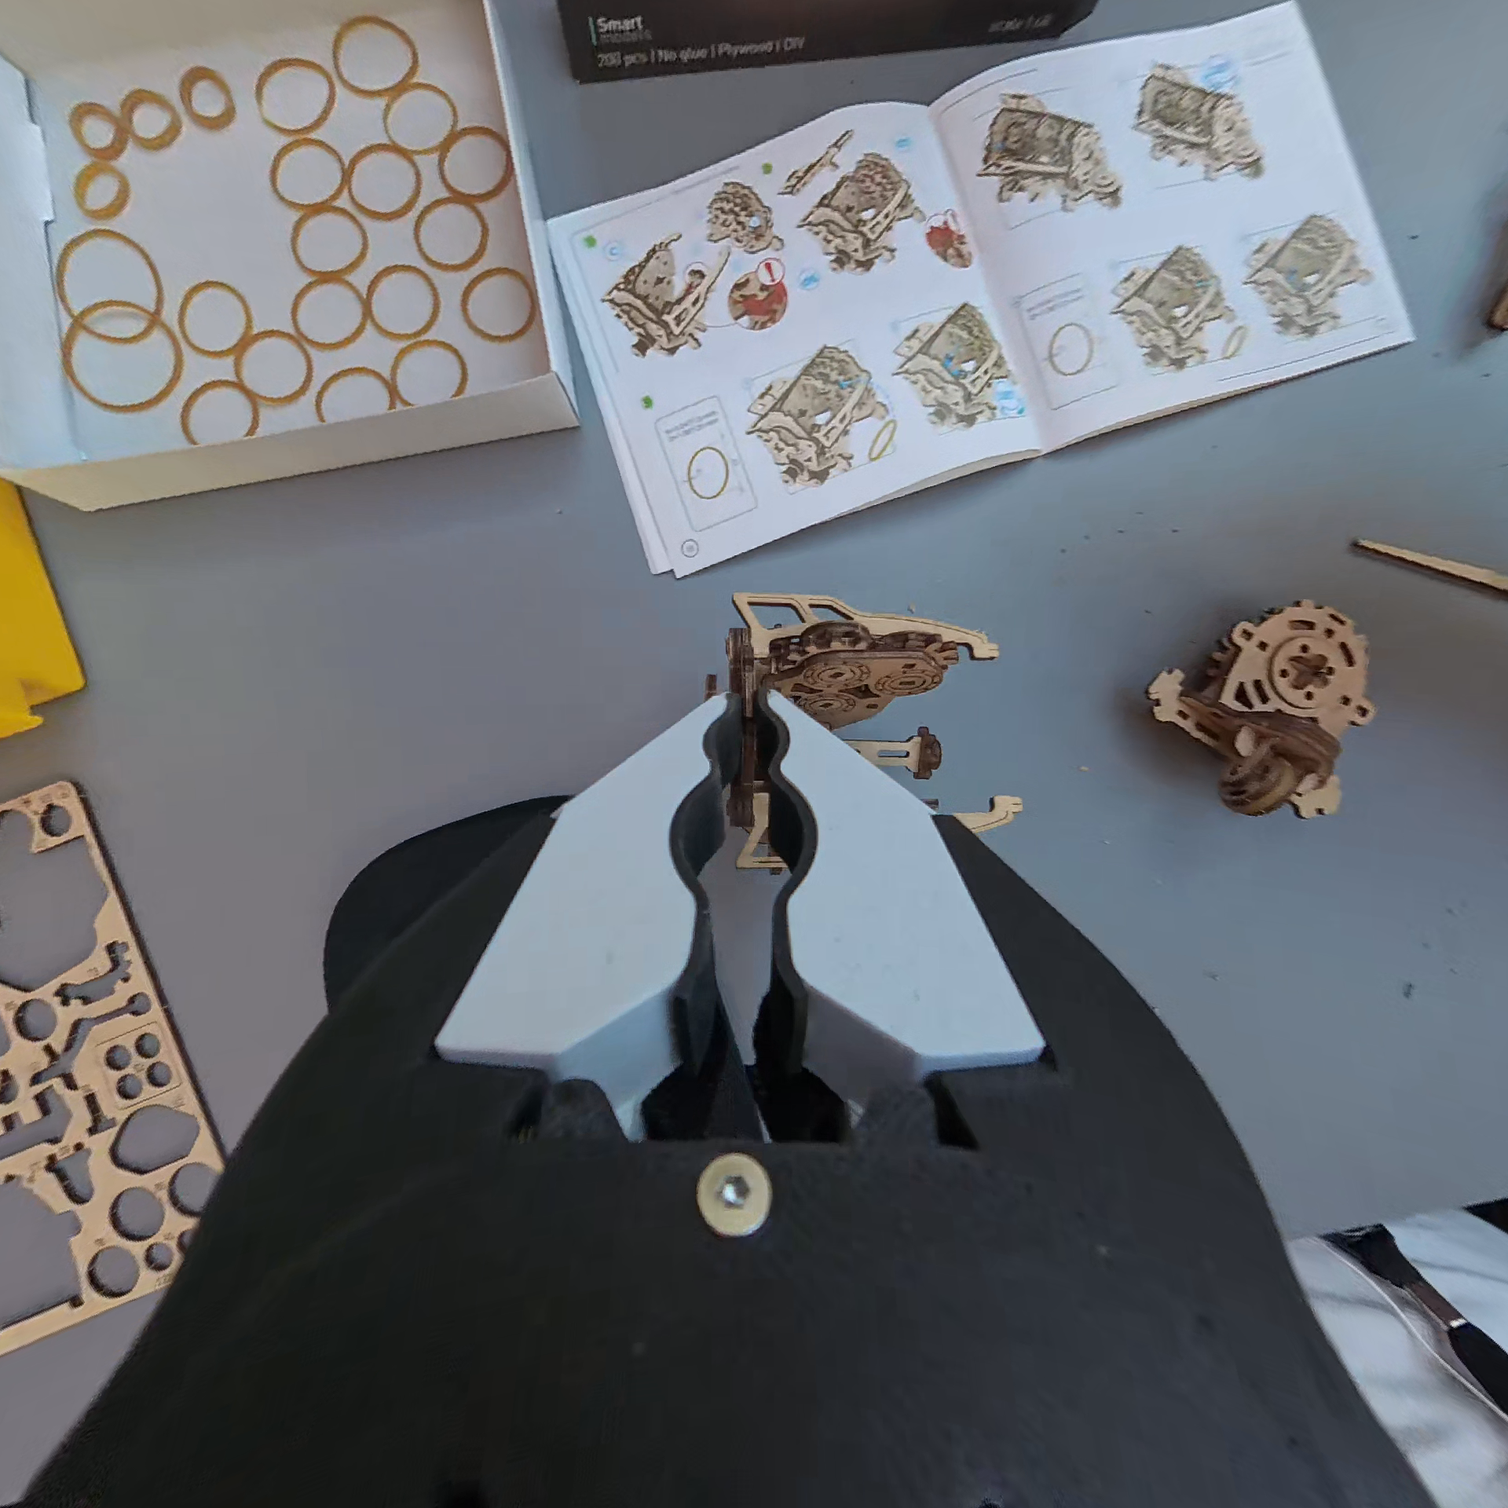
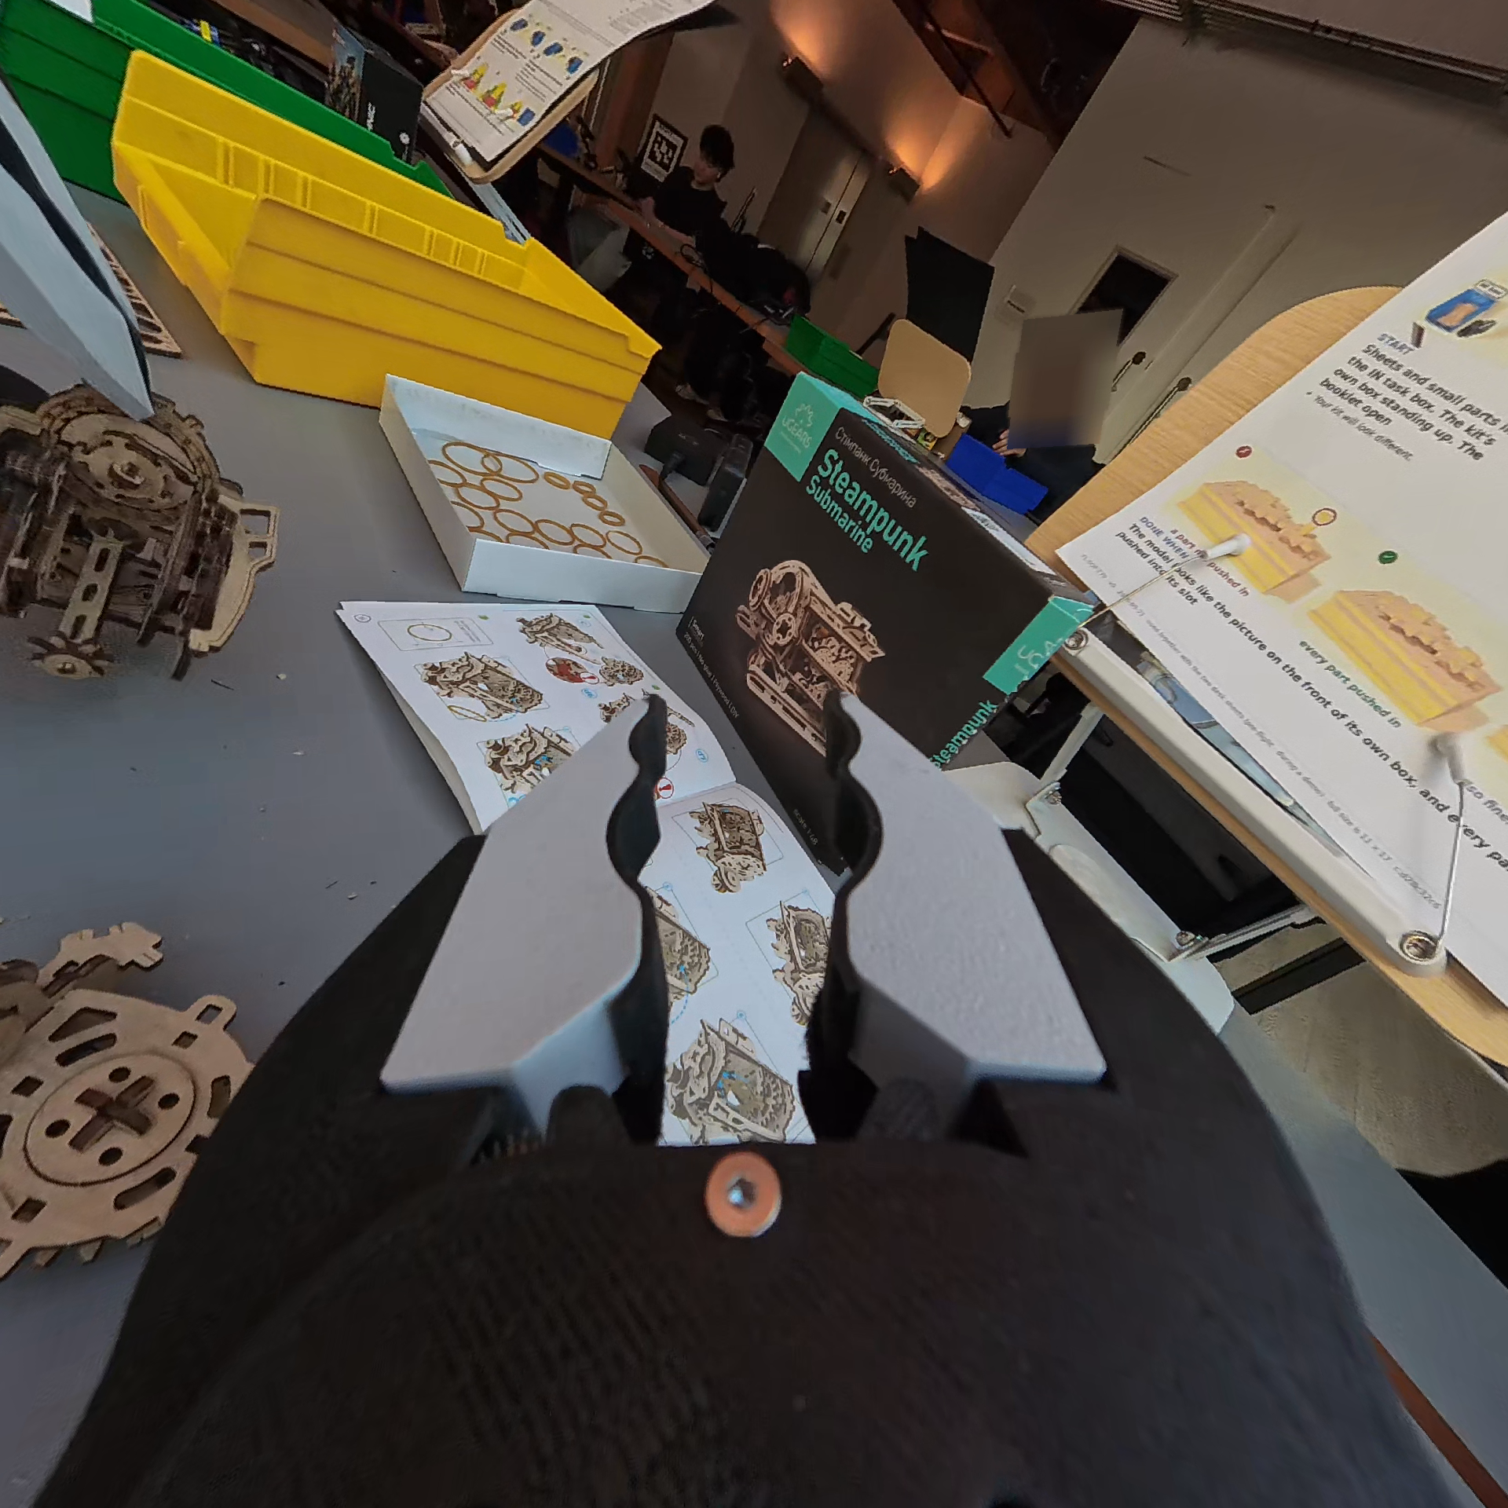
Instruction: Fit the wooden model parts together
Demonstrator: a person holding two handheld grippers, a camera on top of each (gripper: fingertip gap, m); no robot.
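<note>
Between the tips of the left tool [image 1: 755, 710], a thin dark edge of the wooden assembly [image 1: 849, 665] is pinched, the two fingers pressed nearly together around it. The rest of that model hangs just ahead of the tool over the grey counter [image 1: 408, 653]; whether it also rests on the counter I cannot tell, since the fingers hide its underside. The grip is narrow and off to one side, so the model's weight could twist it out of the pinch, and squeezing harder might snap the thin plywood.

Well off to the right of the left tool lies the gear piece [image 1: 1261, 710], apart from everything. In the right wrist view it sits low to the left of the right tool [image 2: 742, 726], which is spread and holds nothing, pointing over the open booklet [image 2: 522, 694] toward the kit box [image 2: 857, 587]. Aimed that way, it has to swing left to reach the gear piece, and a careless sweep could knock it or scuff the booklet's pages. Pressing the two parts together while misaligned could break a tab. The tray of rubber bands [image 1: 286, 228] lies far ahead and left.
</note>
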